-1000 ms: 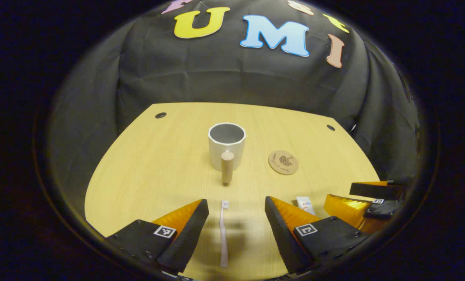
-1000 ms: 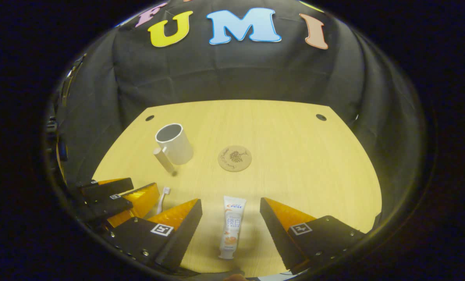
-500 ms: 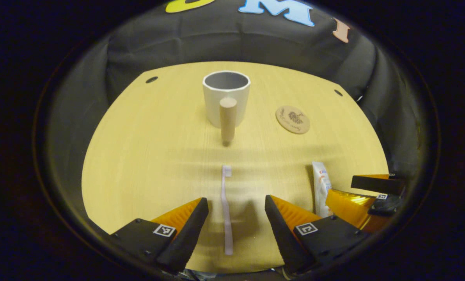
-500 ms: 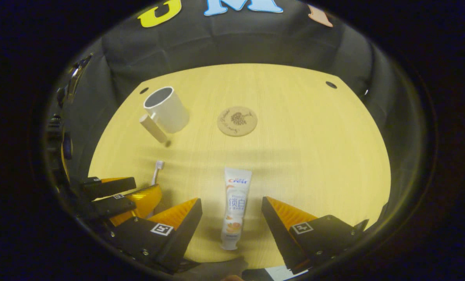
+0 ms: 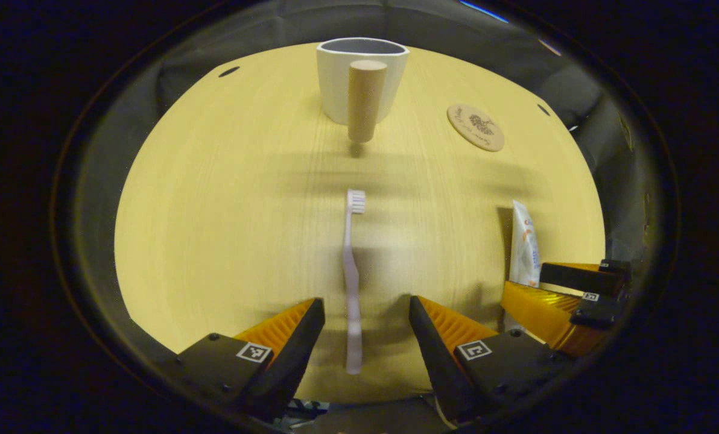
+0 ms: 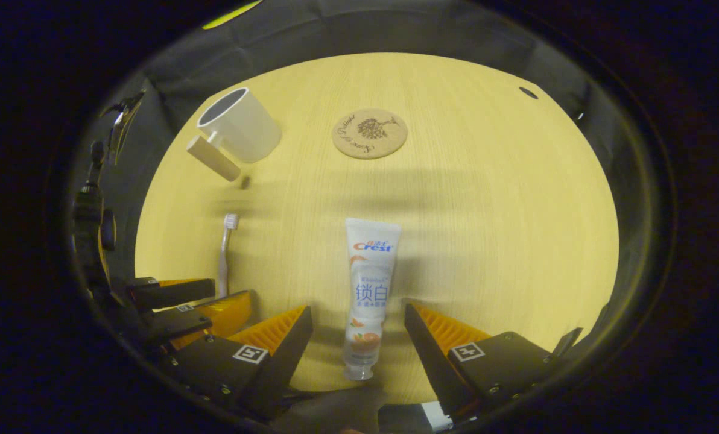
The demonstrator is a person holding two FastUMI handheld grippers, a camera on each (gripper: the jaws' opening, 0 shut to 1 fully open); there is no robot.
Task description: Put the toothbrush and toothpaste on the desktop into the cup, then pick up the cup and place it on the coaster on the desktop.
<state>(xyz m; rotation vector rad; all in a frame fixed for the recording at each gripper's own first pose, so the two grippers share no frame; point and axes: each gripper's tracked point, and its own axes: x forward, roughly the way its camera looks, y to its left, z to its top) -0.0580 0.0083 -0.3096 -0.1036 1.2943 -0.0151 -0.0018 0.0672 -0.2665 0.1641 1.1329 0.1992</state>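
Now you are bringing both grippers lower and closer over the desk (image 5: 215, 199) than a second ago, so each target is sliding deeper between its open fingers. Your left gripper (image 5: 362, 325) is straddling the handle end of the toothbrush (image 5: 351, 283), jaws spread wide and not touching it, the bristle head pointing toward the cup (image 5: 362, 81) at the far edge. Your right gripper (image 6: 356, 334) is framing the cap end of the toothpaste (image 6: 368, 283), jaws equally wide and clear of the tube. Both items are lying flat on the desk, the cup is standing empty with its wooden handle (image 5: 365, 99) facing you, and the coaster (image 6: 370, 133) is sitting bare to its right. Judging by this, you are lining up two grasps at once; neither pick has begun. Both tools are tilting steeply down toward the wood.
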